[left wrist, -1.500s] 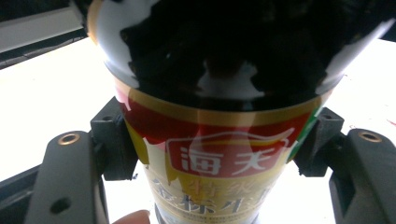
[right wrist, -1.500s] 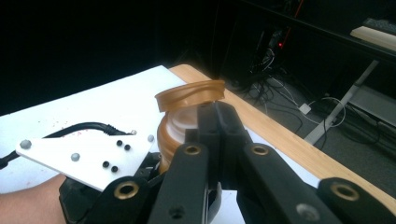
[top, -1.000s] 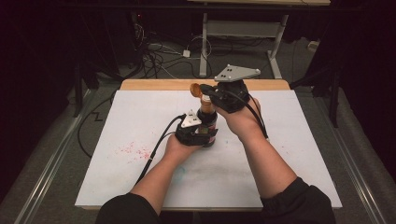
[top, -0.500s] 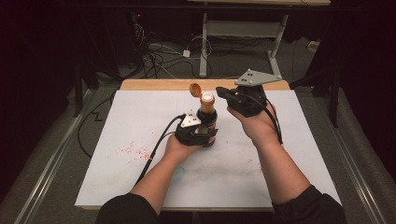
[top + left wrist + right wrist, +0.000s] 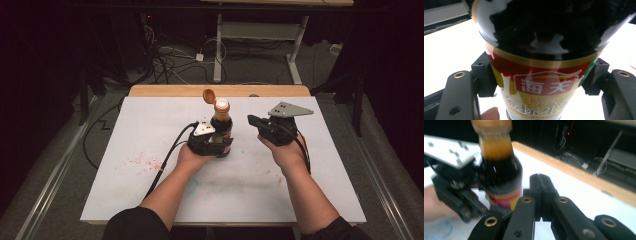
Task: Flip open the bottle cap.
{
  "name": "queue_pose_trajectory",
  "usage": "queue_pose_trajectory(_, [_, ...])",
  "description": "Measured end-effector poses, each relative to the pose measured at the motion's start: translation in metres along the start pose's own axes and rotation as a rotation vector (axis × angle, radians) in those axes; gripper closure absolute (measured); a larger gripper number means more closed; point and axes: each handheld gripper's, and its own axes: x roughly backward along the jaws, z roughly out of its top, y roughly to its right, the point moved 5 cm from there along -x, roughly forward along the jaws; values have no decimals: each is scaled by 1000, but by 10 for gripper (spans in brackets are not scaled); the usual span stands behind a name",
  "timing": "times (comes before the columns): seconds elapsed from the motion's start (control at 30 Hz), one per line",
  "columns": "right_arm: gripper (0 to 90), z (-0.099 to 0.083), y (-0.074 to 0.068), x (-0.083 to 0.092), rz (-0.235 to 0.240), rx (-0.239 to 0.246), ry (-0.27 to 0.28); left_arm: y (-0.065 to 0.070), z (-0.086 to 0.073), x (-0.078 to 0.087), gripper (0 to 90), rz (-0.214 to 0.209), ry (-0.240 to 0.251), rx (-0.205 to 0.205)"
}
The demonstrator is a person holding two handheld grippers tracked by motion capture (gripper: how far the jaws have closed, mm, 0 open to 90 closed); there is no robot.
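The dark sauce bottle [image 5: 222,129] stands upright near the middle of the white bench [image 5: 125,135], closer to its far wooden edge. The left gripper [image 5: 216,145] grasps the bottle low on its body. The left gripper view shows this closely: the two black pads [image 5: 484,77] press on either side of the red and gold label [image 5: 541,85], detail too small to make out from above. Those jaws have just been easing slightly apart, yet the bottle sits between them with both pads against it.

The high view shows the orange flip cap [image 5: 209,95] hinged open and tilted to the left of the bottle's neck; in the right gripper view the bottle top is blurred.

The right gripper [image 5: 254,121] hangs just right of the bottle, apart from it, pointing toward it. Its own view shows its jaws clenched tight together with nothing between them, the bottle and the left gripper beyond and to their left.
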Motion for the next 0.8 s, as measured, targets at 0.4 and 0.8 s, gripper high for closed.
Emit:
queue_pose_trajectory(0.4, [839, -78, 10, -21, -15, -63, -86, -9, -7, 2, 156, 24, -58, 55])
queue_pose_trajectory(0.8, [259, -121, 3, -19, 0, -81, -112, -23, -20, 32, 35, 64, -104, 63])
